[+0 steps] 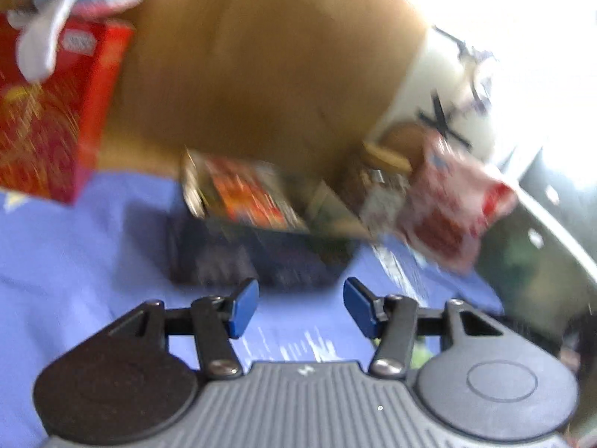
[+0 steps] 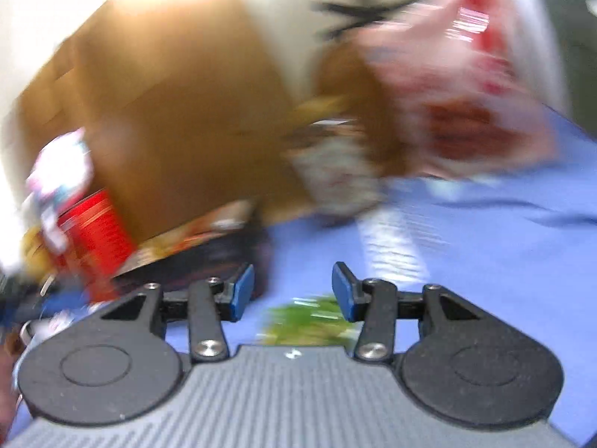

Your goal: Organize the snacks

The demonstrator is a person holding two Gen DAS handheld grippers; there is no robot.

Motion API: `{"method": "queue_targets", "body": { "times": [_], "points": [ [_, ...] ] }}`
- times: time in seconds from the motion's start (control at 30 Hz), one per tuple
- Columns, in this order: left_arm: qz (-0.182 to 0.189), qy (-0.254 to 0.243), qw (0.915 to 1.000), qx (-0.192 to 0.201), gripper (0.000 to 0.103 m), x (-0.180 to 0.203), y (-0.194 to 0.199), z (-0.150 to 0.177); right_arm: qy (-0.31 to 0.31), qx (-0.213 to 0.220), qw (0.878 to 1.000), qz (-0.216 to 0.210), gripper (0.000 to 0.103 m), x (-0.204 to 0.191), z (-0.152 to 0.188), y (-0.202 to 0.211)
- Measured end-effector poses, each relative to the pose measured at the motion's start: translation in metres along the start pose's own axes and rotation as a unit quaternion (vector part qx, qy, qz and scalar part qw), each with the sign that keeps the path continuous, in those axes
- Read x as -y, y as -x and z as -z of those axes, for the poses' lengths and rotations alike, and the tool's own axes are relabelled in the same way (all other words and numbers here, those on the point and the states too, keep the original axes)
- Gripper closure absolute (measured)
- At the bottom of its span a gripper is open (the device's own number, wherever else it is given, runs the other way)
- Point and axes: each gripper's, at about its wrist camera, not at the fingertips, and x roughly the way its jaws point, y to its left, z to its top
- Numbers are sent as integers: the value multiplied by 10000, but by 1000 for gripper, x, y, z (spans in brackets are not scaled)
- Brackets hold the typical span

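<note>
Both cams sit low over the blue cloth (image 1: 74, 246), looking forward past their own fingers, pretty close up (both blurry). Left wrist faces the cardboard box (image 1: 261, 74) head-on; right wrist sees the same box (image 2: 179, 112) from further right.

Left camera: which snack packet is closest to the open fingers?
The dark flat packet on the blue cloth, just ahead of the left gripper; the red box and pink-red bag sit farther off.

Blue cloth (image 1: 74, 261) covering the surface, white fabric with black markings (image 1: 447, 86) behind, heavily blurred
</note>
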Motion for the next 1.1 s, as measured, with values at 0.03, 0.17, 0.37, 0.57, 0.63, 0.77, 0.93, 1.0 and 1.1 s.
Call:
{"method": "queue_targets", "body": {
  "times": [0.03, 0.17, 0.37, 0.57, 0.63, 0.77, 0.93, 1.0, 1.1],
  "points": [
    [41, -11, 9999, -118, 52, 2, -4, 7, -194, -121, 9997, 10, 53, 9, 1, -1],
    [91, 155, 9985, -527, 52, 8, -20, 29, -549, -701, 9959, -181, 53, 30, 0, -24],
    [-94, 466, 9970, -617, 52, -6, -21, 34, 626, -1516, 9855, -441, 74, -33, 15, -77],
    [-106, 856, 9943, -633, 52, -27, -12, 35, 1364, -1945, 9639, -1201, 85, -91, 49, -74],
    [6, 980, 9927, -704, 52, -32, -10, 38, 1158, -2058, 9612, -1429, 85, -96, 61, -70],
    [30, 1093, 9909, -785, 49, -38, -11, 48, 254, -2294, 9569, -1763, 85, -86, 71, -67],
    [202, 1279, 9886, -768, 50, -44, -7, 54, -1208, -2500, 9390, -2030, 99, -61, 78, -63],
    [337, 1410, 9864, -779, 65, -46, -7, 55, -1577, -2516, 9324, -2061, 100, -55, 80, -61],
    [511, 1319, 9873, -720, 90, -38, -3, 53, -1618, -2465, 9316, -2125, 100, -60, 79, -54]
  ]
}}
